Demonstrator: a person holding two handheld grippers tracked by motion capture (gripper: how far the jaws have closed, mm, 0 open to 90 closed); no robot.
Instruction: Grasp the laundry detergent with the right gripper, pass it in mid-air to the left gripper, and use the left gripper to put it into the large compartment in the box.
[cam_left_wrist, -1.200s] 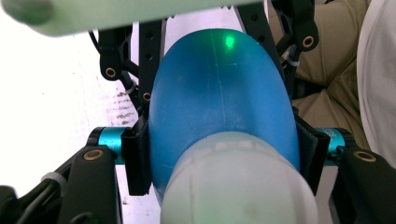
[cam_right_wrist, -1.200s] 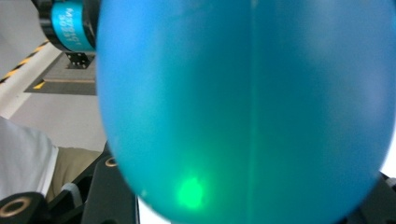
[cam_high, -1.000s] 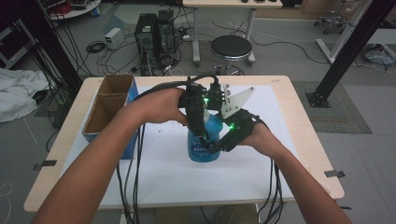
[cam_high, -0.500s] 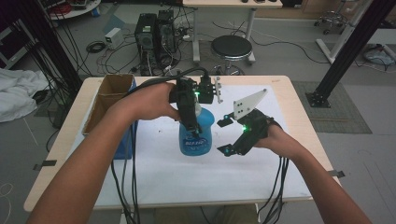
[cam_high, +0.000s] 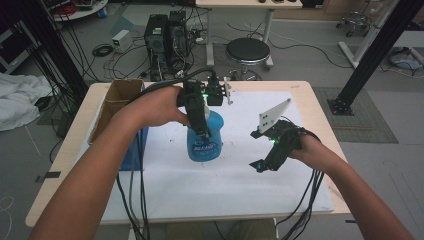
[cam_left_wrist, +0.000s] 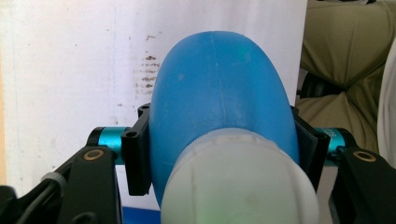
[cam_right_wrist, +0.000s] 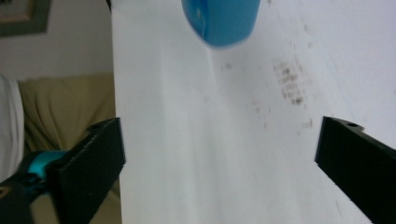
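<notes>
A blue plastic bottle (cam_high: 205, 140) with a printed label stands upright near the middle of the white sheet (cam_high: 235, 185). My left gripper (cam_high: 200, 122) reaches down over it from above and is shut on its upper body. In the left gripper view the blue bottle (cam_left_wrist: 219, 102) and its pale cap (cam_left_wrist: 243, 182) sit between the two black jaws, both pressed on its sides. My right gripper (cam_high: 267, 150) hovers to the right of the bottle, apart from it, open with nothing between its jaws. The right gripper view shows the bottle (cam_right_wrist: 219, 21) at the top edge.
An open cardboard box (cam_high: 117, 102) sits at the table's left side, with a blue object (cam_high: 132, 150) against it. The wooden table edge (cam_high: 320, 120) frames the white sheet. Stains (cam_right_wrist: 289, 86) mark the sheet. Cables trail off the front edge.
The right gripper has let go of the bottle and drawn away to the right, opening. The left gripper keeps its hold and the bottle has shifted slightly left.
</notes>
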